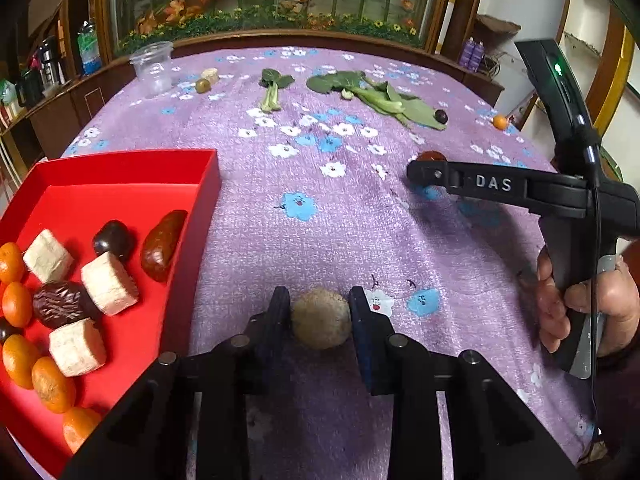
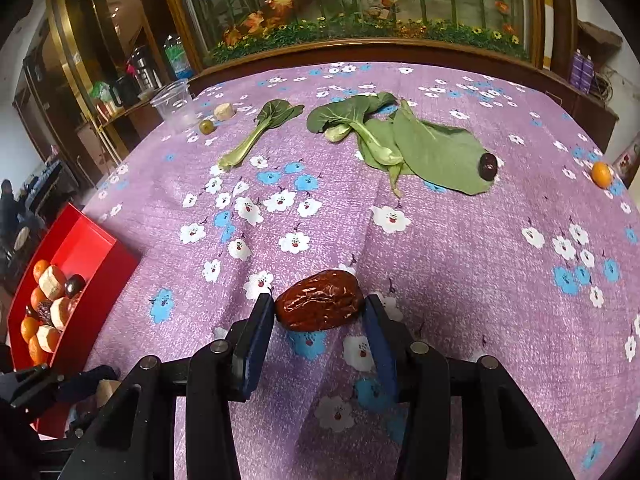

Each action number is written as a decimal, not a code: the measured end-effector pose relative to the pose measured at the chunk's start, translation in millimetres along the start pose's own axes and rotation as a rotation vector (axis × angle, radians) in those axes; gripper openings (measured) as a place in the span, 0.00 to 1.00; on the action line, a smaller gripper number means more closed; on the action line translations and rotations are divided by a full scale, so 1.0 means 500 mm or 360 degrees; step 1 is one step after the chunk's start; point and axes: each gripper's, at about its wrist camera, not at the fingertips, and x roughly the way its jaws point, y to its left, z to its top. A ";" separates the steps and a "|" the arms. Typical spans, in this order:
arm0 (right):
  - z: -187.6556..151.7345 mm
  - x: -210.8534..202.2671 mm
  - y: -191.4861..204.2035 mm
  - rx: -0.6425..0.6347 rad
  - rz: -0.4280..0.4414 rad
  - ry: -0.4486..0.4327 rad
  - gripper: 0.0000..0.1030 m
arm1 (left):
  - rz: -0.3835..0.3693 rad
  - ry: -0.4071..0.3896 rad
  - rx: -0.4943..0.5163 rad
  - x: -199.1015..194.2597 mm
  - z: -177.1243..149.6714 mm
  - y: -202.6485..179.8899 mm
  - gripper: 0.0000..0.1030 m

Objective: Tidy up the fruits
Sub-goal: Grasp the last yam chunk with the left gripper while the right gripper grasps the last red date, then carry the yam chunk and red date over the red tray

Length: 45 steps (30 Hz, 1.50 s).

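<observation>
My left gripper [image 1: 320, 316] is shut on a round tan fruit [image 1: 321, 318], held just right of the red tray [image 1: 192, 216]. The tray holds several small oranges [image 1: 18, 305], pale cut chunks [image 1: 109, 289] and dark dates [image 1: 164, 245]. My right gripper [image 2: 319, 312] has its pads against a wrinkled red date [image 2: 319, 300] lying on the purple flowered cloth [image 2: 460, 280]; it also shows in the left wrist view [image 1: 430, 178]. Loose on the cloth are a dark fruit [image 2: 488, 166], an orange [image 2: 601, 174], a green fruit [image 2: 207, 126] and a pale chunk [image 2: 223, 111].
Bok choy leaves [image 2: 400, 140] lie across the far middle of the table. A clear plastic cup [image 2: 173, 105] stands at the far left. A wooden-framed panel with artificial plants [image 2: 360, 8] runs behind the table, with shelves of bottles at left.
</observation>
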 end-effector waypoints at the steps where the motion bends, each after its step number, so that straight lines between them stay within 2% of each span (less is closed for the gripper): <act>1: -0.002 -0.007 0.001 0.0000 0.0008 -0.0006 0.48 | -0.0008 -0.0011 -0.0014 -0.006 0.000 0.002 0.28; 9: -0.016 -0.085 0.065 -0.0087 0.0099 -0.0081 0.48 | -0.0035 -0.0112 -0.0182 -0.080 -0.008 0.050 0.28; 17: -0.029 -0.138 0.196 -0.0233 0.0290 -0.0115 0.49 | 0.0123 -0.0248 -0.0394 -0.176 -0.041 0.169 0.28; 24: -0.030 -0.116 0.323 -0.0360 0.0426 -0.0065 0.49 | 0.0214 -0.0256 -0.0536 -0.195 -0.077 0.254 0.28; 30: -0.021 -0.061 0.398 -0.0411 0.0470 0.0006 0.49 | 0.0249 -0.0238 -0.0541 -0.188 -0.092 0.279 0.28; 33: -0.018 -0.036 0.424 -0.0429 0.0468 0.0031 0.49 | 0.0257 -0.0243 -0.0542 -0.186 -0.095 0.287 0.29; 38: -0.017 -0.003 0.442 -0.0435 0.0452 0.0070 0.49 | 0.0344 -0.0263 -0.0535 -0.186 -0.090 0.298 0.29; 45: -0.055 -0.013 0.450 -0.0480 0.0482 0.0120 0.49 | 0.0310 -0.0286 -0.0606 -0.188 -0.089 0.320 0.30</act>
